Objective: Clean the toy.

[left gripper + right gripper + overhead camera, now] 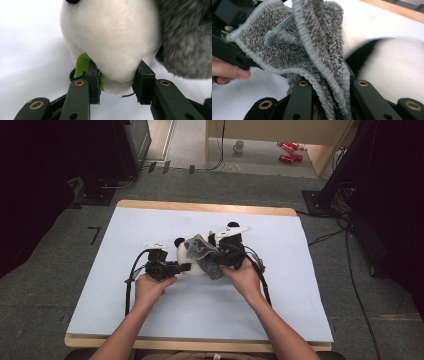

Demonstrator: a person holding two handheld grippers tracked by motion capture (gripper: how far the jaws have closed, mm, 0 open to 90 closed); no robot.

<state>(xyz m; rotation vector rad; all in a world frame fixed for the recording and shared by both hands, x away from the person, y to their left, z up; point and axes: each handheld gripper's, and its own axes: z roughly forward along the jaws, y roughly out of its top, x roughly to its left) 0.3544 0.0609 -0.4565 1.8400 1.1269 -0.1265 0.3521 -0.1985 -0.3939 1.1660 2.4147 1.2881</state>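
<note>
A black and white plush panda [192,257] lies in the middle of the white table sheet [150,310]. My left gripper [184,267] is shut on the panda's white body [112,37], one pad on each side; a green leaf [81,63] pokes out by the left pad. A grey fluffy cloth [205,252] is draped over the panda. My right gripper [220,265] is shut on a bunch of that cloth [312,50], which fans out above its jaws. The panda's white and black fur [392,65] lies behind the cloth.
The wooden table edge [205,207] runs along the far side. On the floor beyond stand a cup [238,146] and red cans [289,151]. Dark equipment and cables [350,235] sit to the right of the table.
</note>
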